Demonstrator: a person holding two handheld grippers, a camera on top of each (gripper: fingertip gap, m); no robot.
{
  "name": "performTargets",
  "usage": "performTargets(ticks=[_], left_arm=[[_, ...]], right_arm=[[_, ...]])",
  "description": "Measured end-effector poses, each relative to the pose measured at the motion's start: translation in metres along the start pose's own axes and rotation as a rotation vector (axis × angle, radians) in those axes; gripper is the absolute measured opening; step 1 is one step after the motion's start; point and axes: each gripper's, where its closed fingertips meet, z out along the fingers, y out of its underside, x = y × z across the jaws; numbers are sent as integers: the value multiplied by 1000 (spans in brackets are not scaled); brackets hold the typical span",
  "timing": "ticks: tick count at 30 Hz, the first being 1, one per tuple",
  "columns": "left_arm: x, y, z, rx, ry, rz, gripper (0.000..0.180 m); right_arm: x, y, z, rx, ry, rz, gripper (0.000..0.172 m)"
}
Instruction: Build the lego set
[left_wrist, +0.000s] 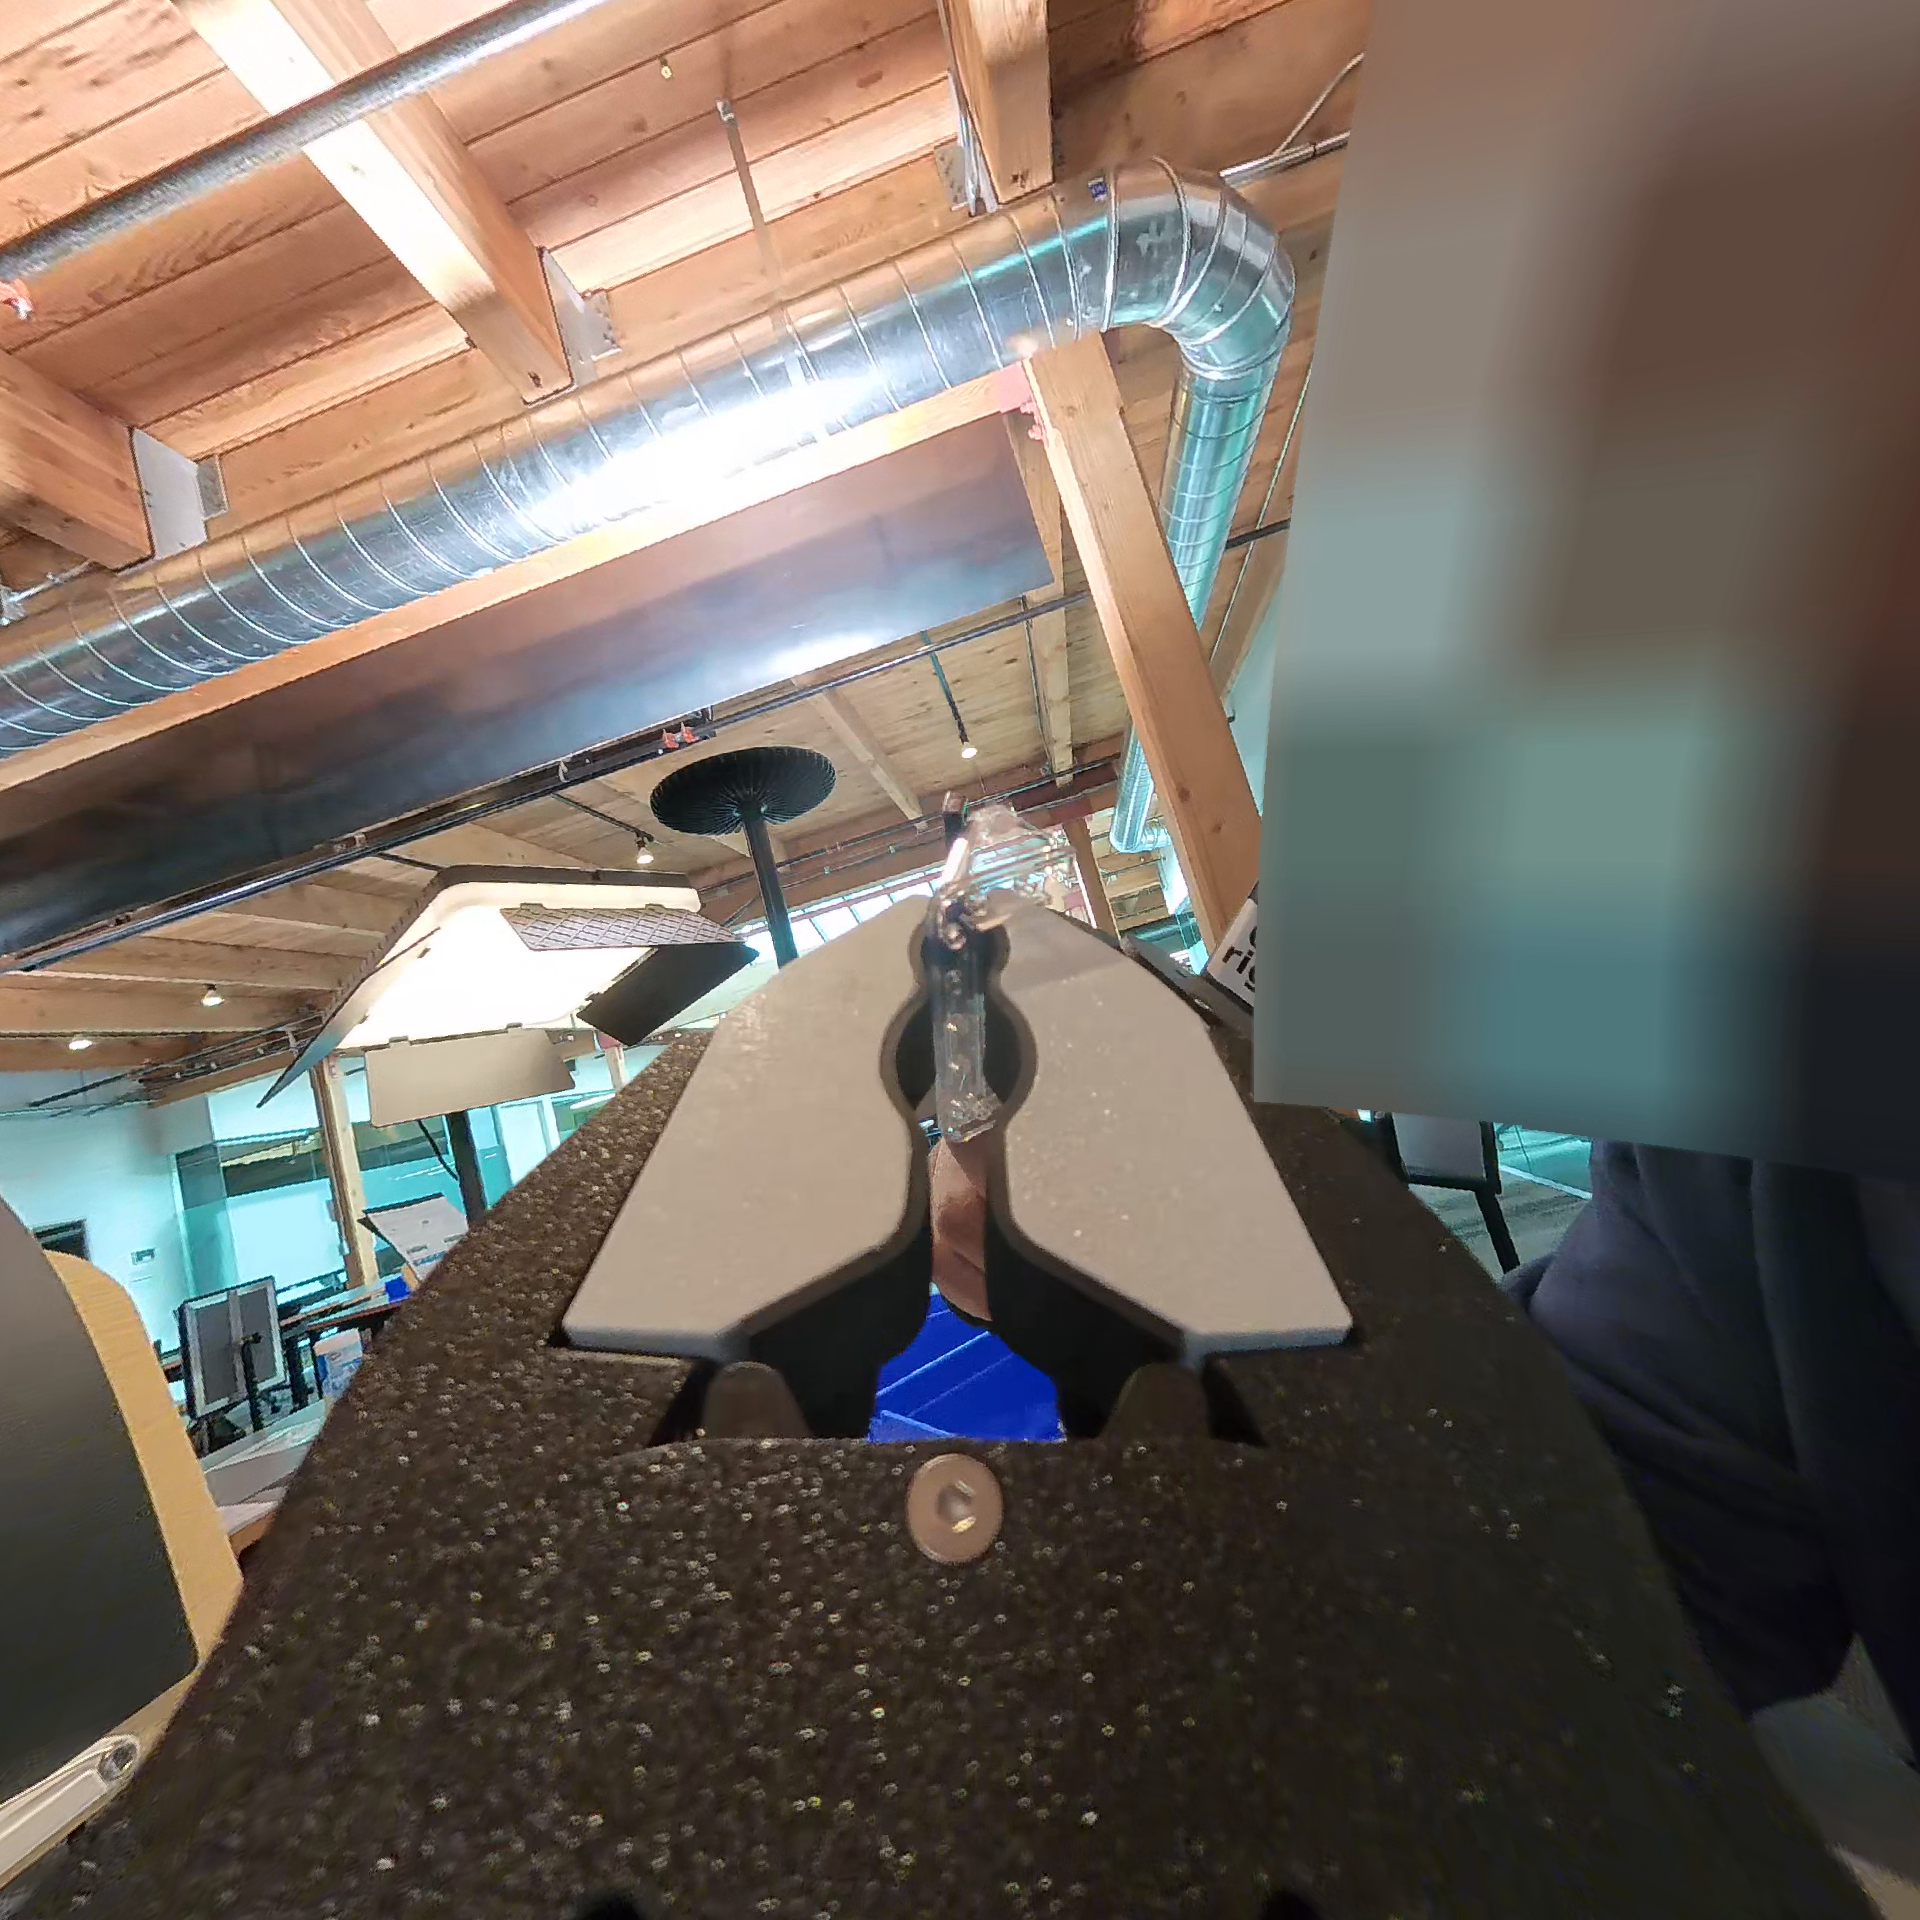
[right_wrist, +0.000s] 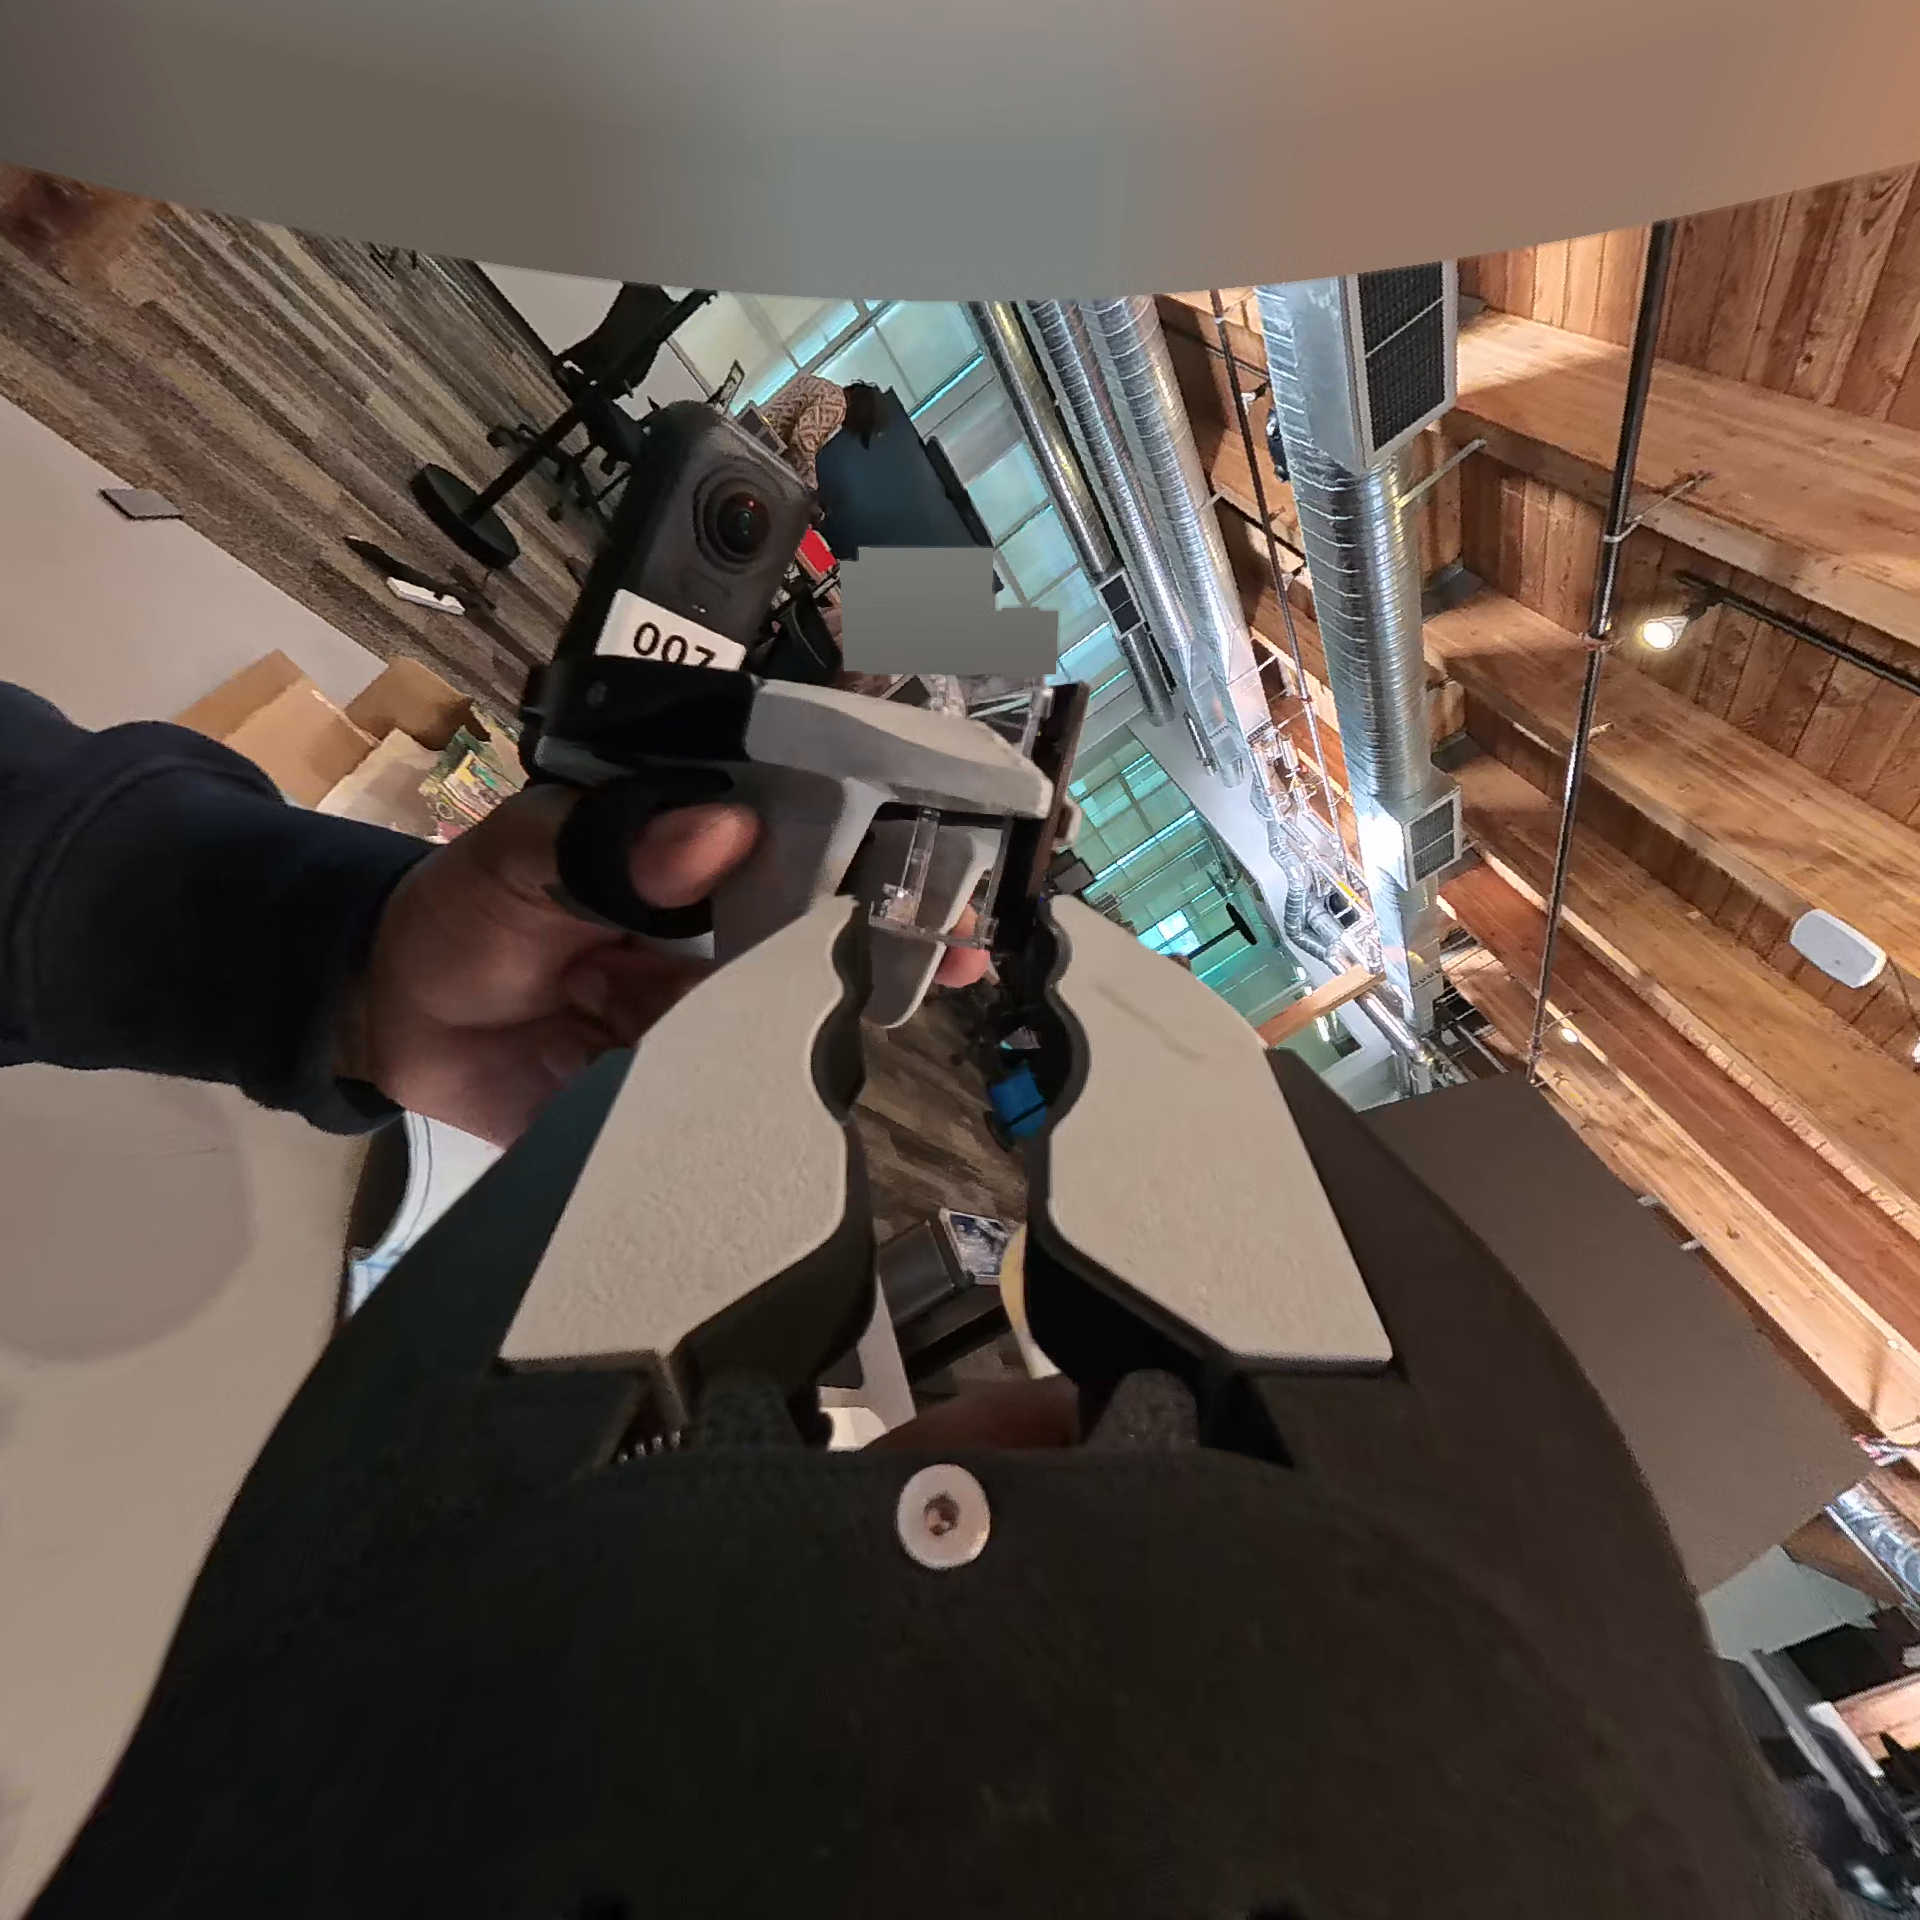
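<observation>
In the left wrist view my left gripper (left_wrist: 961, 925) points up toward the ceiling. It is shut on a thin clear plastic piece (left_wrist: 964, 1049) whose top end, with small metal parts and a dark edge, sticks out above the fingertips. The right wrist view shows the same gripper (right_wrist: 997, 831) from the side, held in a hand (right_wrist: 499, 935), with the clear plastic piece (right_wrist: 914, 883) and its dark end plate (right_wrist: 1060, 769) at its tips. My right gripper (right_wrist: 945, 920) is open. Its fingertips stand on either side of the piece's lower edge, and a slight gap shows at the left fingertip (right_wrist: 821, 935).
A silver duct (left_wrist: 623, 488) and wooden beams (left_wrist: 1132, 582) run overhead. A black camera (right_wrist: 717, 530) sits on the left gripper. A dark sleeve (right_wrist: 135, 883) is at the left, with cardboard boxes (right_wrist: 301, 727) beyond it. A blue object (left_wrist: 966, 1382) shows below the left fingers.
</observation>
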Motion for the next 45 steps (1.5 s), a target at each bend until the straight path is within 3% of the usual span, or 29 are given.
performTargets(ticks=[13, 45], left_arm=[[-3, -3, 3, 21, -66, 10, 7], [-10, 14, 17, -172, -124, -119, 13]], right_arm=[[4, 0, 1, -5, 53, -43, 26], [22, 4, -6, 3, 106, 1, 23]])
